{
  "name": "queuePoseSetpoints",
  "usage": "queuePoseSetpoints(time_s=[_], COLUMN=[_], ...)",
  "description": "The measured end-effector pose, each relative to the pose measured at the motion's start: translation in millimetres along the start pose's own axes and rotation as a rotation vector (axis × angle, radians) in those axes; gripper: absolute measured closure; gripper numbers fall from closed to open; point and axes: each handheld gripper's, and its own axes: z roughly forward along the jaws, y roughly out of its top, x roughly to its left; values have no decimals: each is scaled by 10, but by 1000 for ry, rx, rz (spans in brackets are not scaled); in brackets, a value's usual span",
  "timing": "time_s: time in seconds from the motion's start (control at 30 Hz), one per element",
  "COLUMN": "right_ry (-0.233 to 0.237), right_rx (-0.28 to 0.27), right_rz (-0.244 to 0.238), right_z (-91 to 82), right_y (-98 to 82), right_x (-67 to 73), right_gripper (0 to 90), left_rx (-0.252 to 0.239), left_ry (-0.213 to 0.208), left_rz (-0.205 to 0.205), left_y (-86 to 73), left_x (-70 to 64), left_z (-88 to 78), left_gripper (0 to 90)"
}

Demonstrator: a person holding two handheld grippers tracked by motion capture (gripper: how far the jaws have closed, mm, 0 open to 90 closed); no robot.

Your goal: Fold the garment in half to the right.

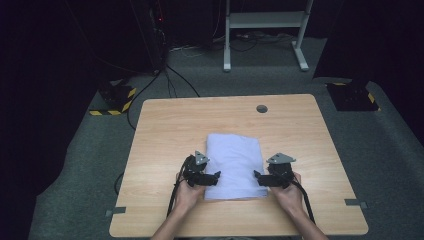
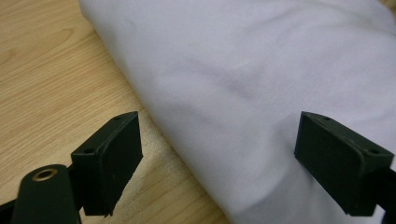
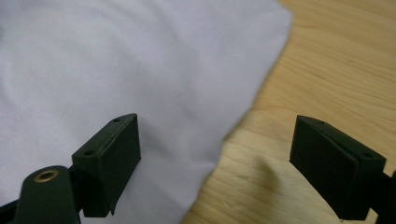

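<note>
Folded pale-lilac rectangular cloth (image 1: 234,165) lies flat on wooden tabletop (image 1: 165,125), long axis running away from the person; left claw (image 1: 216,175) and right claw (image 1: 256,175) wide, straddling its side edges.

pale lilac cloth (image 1: 235,165), lt wood table (image 1: 165,120)

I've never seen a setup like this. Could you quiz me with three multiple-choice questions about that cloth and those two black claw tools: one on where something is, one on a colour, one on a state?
1. Where does the folded cloth lie?
A. between the two grippers
B. at the table's far edge
C. on the floor

2. What colour is the cloth?
A. red
B. pale lilac-white
C. dark green

3. How do the left gripper jaws stand?
A. clamped on the cloth
B. wide apart, straddling the cloth's edge
C. shut on nothing

Answers: 1 A, the left gripper and the right gripper flank it on the wooden table. 2 B, it looks pale in all views. 3 B, the left gripper view shows a wide gap.
</note>
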Motion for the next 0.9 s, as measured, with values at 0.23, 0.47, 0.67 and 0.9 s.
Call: queuePoseSetpoints(time_s=[0.23,0.47,0.67,0.9], right_ry=[-12,-29,-18,-26], right_rx=[24,19,32,6], right_rz=[-8,15,23,25], right_z=[115,121,49,-90], right_y=[20,79,-64,-144], right_x=[6,-60,-82,-127], right_gripper=[158,159,157,162], left_rx=[20,-12,2,-35], left_ry=[10,-9,9,-7], left_rz=[-16,-62,-37,-58], left_y=[51,117,-4,-101], left_x=[25,64,71,99], left_z=[155,140,62,-114], left_gripper=[159,140,150,150])
